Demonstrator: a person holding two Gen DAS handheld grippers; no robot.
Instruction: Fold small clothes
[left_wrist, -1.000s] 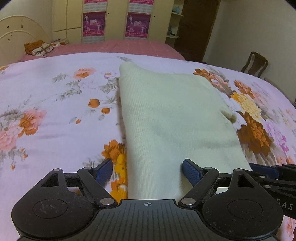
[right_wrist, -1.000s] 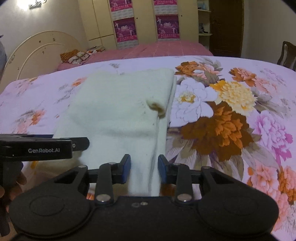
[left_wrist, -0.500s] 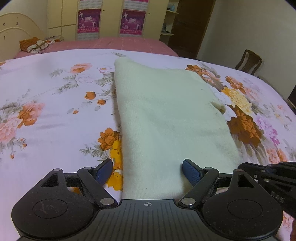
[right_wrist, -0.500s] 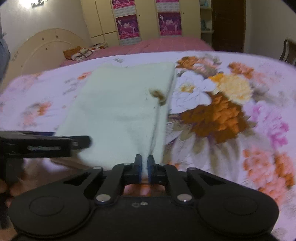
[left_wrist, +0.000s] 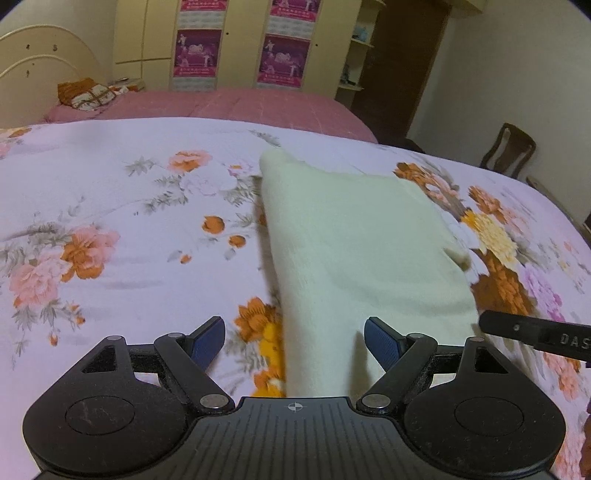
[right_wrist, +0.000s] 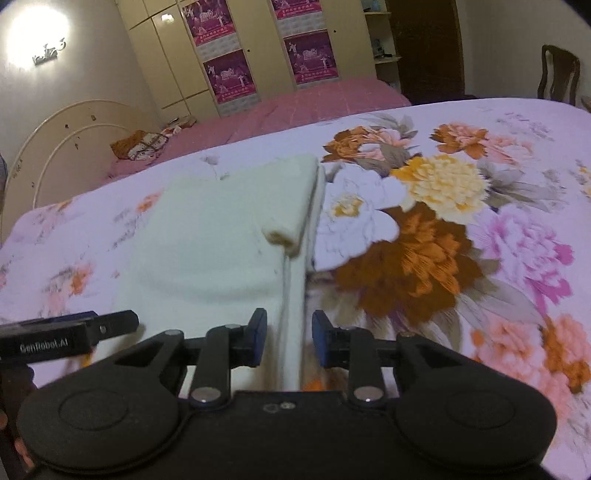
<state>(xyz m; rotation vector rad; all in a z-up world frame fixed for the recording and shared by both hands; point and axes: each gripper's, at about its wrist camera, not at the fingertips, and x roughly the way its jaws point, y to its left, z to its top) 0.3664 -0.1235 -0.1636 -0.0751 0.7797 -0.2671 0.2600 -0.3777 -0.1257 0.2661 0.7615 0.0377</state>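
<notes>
Right gripper (right_wrist: 289, 341) reopened since earlier; one cream garment (right_wrist: 218, 236), two grippers.

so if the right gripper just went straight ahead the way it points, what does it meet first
The near edge of the cream knitted garment on the floral bedsheet; that edge already lies between the open right gripper fingers, though depth is hard to judge.

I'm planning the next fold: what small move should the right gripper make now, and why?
Probably close the right gripper on the cream knit garment. Its jaws stand open astride the garment's near right edge, and the left gripper is open over the near left edge, so pinching here would likely allow lifting the hem.
</notes>
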